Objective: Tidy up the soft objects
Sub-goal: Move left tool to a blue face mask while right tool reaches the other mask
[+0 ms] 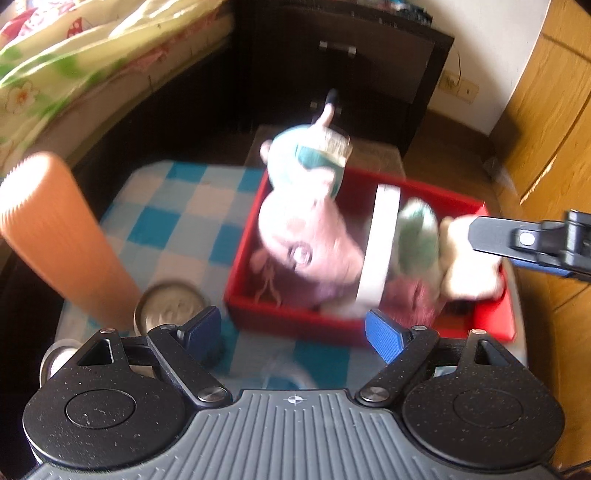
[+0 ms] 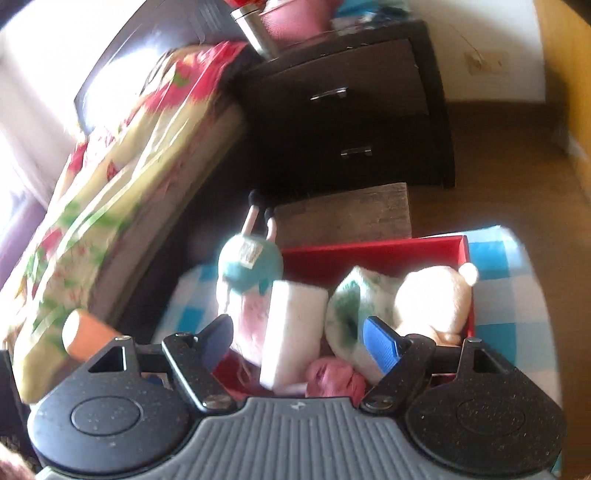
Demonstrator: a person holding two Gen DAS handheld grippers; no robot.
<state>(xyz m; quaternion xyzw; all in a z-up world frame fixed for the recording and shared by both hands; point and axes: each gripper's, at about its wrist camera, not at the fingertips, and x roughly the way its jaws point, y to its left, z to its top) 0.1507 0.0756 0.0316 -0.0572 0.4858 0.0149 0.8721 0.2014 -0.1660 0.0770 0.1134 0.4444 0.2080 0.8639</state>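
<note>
Both tongs, left tongs (image 1: 293,328) and right tongs (image 2: 299,341), gape above one red box (image 1: 295,321).

I see a dark brown nightstand (image 2: 354,107) with two drawers and metal handles against a white wall (image 1: 491,48). On its top stand a metal canister (image 2: 255,29) and a pink container (image 2: 299,18), blurred. A bed (image 2: 110,184) with floral yellow-green bedding sits just beside the nightstand. Wooden floor (image 2: 498,162); a light wood cabinet (image 1: 554,122) on the far side. Strong sunlight washes the bedding and the blue-white checked cloth (image 1: 177,214).
</note>
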